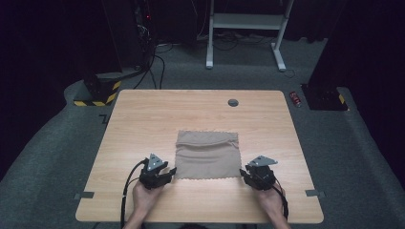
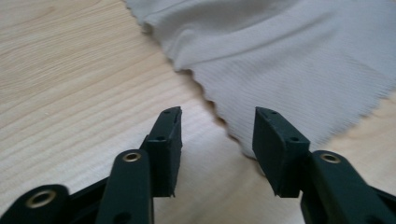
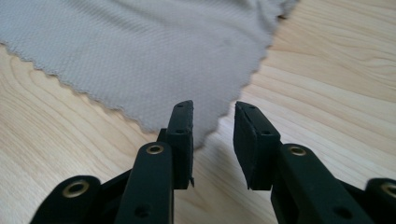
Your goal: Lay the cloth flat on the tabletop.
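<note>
Centrally on the wooden counter (image 1: pixel 143 124) lies a beige cloth (image 1: pixel 207 155), flat apart from a folded ridge along its far edge, its rim cut in small scallops. Both grippers sit at its near corners. At about seven o'clock from the cloth's middle, the left gripper (image 1: pixel 168 172) rests low on the counter, held by the person's left hand (image 1: pixel 143 195). In the left gripper view its fingers (image 2: pixel 169 140) stand apart, released, with the cloth's scalloped near corner just ahead and reaching toward the right one; nothing is pinched. At about five o'clock, the right gripper (image 1: pixel 243 172) is held by the right hand (image 1: pixel 271 200). In the right gripper view its fingers (image 3: pixel 183 135) are also parted, more narrowly, and the cloth's corner tip lies just before the gap, touching neither pad that I can tell.
</note>
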A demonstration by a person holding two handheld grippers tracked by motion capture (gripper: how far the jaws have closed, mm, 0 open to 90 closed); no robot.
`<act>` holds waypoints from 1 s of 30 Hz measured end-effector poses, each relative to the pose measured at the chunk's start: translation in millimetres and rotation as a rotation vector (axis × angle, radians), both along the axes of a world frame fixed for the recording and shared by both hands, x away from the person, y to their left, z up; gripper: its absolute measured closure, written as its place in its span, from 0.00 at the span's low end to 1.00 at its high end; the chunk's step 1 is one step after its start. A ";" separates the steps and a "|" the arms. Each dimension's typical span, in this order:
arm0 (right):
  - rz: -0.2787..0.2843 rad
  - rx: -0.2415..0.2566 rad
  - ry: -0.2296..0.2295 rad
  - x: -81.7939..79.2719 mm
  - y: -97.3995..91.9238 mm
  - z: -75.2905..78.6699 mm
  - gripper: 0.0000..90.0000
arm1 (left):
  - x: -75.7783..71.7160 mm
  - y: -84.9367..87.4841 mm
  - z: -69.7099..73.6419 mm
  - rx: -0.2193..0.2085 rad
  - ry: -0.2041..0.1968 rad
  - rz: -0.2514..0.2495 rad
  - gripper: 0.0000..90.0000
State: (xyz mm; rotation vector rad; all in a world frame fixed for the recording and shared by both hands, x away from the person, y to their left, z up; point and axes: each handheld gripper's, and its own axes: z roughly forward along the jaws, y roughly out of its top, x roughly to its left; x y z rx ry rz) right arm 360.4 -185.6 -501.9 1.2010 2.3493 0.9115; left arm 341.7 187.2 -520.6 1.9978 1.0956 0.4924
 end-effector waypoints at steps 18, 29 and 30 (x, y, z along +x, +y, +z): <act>0.083 -0.042 -0.009 -3.7 11.7 -10.4 0.98 | 2.6 -19.2 4.7 0.096 0.091 -0.186 0.99; 0.125 -0.007 -0.006 -25.6 3.8 -2.9 0.99 | -17.6 -8.9 13.8 0.018 0.131 -0.256 0.99; 0.125 -0.007 -0.006 -25.6 3.8 -2.9 0.99 | -19.3 -8.5 13.9 0.018 0.139 -0.260 0.99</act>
